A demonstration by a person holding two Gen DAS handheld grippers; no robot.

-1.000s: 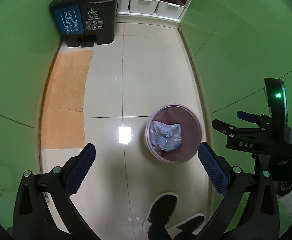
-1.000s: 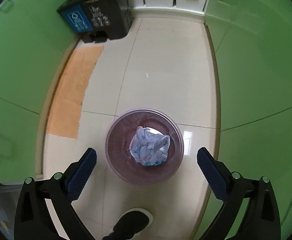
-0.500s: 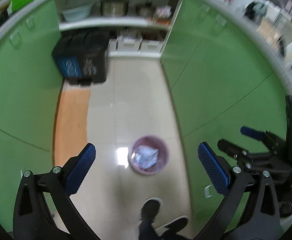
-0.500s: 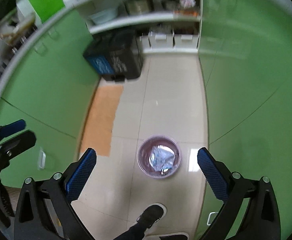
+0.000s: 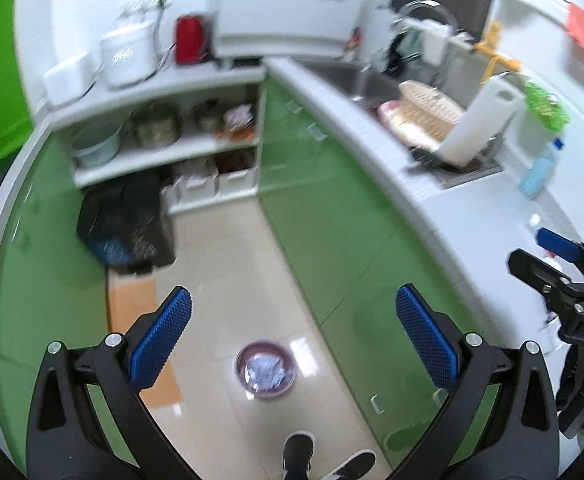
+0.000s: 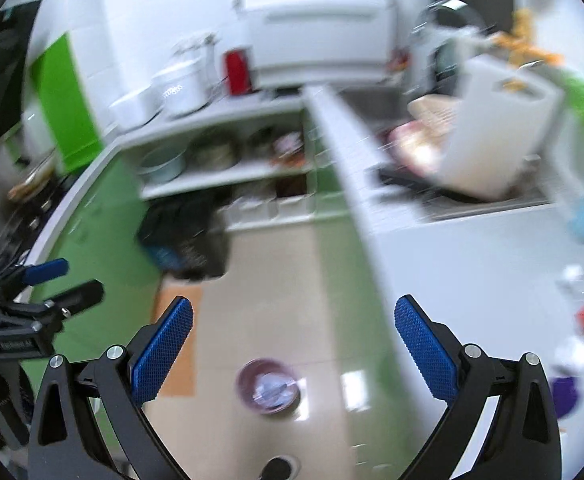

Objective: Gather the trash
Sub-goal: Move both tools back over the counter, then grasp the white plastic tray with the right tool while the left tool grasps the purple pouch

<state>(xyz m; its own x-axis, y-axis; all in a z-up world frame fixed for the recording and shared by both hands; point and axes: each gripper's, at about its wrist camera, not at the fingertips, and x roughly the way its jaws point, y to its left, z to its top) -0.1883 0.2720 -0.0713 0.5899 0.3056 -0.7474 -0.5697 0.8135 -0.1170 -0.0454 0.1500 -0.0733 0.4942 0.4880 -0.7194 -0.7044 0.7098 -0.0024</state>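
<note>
- A small round pink plastic wastebasket (image 5: pixel 265 371) is seen standing on the pale tiled floor (image 5: pixel 228 256), low in both views, close beside the green cabinet fronts (image 5: pixel 331 216) under the counter.
- A crumpled white and blue plastic bag (image 5: pixel 266 372) is held inside the basket and lies below its rim.
- The left gripper (image 5: pixel 293 334) is held high above the floor with its blue-padded fingers (image 5: pixel 160 338) spread wide; nothing is held between them.
- The right gripper (image 6: pixel 292 340) is likewise spread wide and empty, well above the basket.
- Dark shoes (image 5: pixel 297 454) of the person are seen on the floor just below the basket.
- An orange floor mat (image 5: pixel 132 300) lies to the left of the basket, apart from it.
- A black two-part pedal bin with a blue label (image 5: pixel 126 226) stands further back, in front of open white shelves (image 5: pixel 164 152).
- On the white countertop (image 5: pixel 451 200) a white cutting board (image 5: pixel 477 124) is leaned at the sink.
- Small items at the right edge of the counter in the right wrist view are too blurred to be told.
</note>
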